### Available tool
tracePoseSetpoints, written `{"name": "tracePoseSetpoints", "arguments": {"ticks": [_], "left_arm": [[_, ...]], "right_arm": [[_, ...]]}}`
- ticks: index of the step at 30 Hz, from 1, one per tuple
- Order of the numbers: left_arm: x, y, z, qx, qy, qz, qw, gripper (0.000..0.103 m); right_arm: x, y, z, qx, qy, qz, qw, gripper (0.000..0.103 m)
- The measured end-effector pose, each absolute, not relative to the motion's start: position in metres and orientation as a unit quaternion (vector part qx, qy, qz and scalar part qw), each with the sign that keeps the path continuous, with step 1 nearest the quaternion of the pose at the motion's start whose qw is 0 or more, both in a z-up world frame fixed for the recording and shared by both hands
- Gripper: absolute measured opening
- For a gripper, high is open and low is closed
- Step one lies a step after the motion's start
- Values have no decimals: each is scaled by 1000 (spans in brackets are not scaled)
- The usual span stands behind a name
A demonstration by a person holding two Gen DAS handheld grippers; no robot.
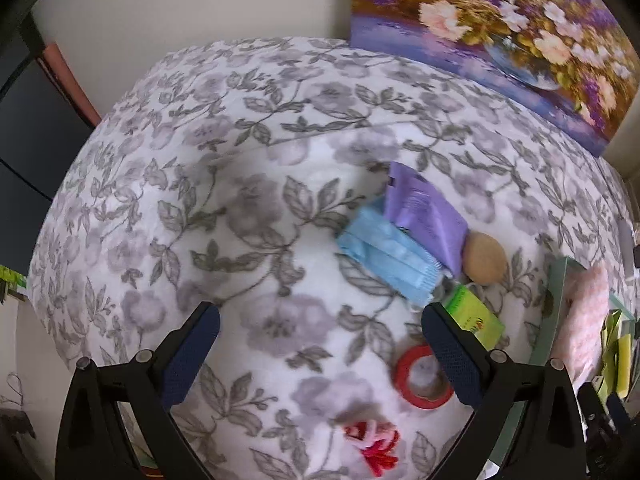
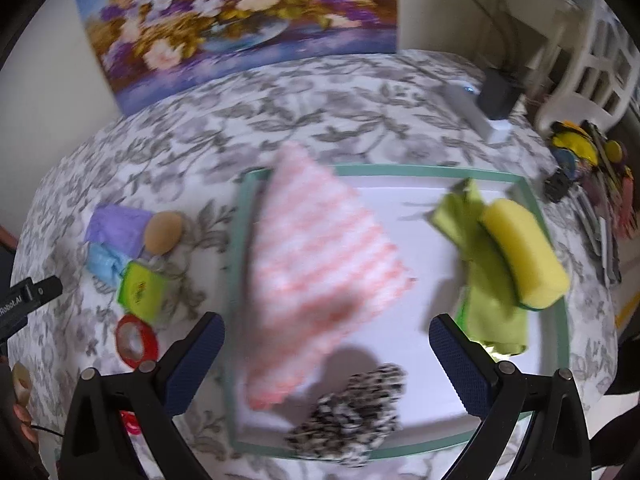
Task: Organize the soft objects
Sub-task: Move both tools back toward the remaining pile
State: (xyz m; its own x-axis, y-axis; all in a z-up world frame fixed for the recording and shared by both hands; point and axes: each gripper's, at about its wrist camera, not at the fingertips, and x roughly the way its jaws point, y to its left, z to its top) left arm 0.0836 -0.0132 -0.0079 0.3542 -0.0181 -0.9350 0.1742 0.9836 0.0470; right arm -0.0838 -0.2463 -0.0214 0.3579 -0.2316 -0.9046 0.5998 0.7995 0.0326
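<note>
Both the left gripper and right gripper gape wide and empty. In the green-rimmed tray lie a pink striped cloth, yellow sponge, green cloth and speckled scrunchie; a blue mask packet rests on the floral bedspread.

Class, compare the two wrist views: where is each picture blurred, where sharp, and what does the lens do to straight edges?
Left wrist view: the left gripper fingers are sharp, while the blue face mask and red tape roll smear slightly. Right wrist view: the pink striped cloth is heavily motion-blurred, and the tray rim bows from fisheye distortion.
</note>
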Motion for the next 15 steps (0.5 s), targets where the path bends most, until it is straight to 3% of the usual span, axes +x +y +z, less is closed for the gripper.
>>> {"name": "tracePoseSetpoints", "arguments": {"ticks": [15], "left_arm": [[101,31,-22,32,592,-45,804,101]], "right_arm": [[-34,-175,-25,128,531,-206,812,103]]}}
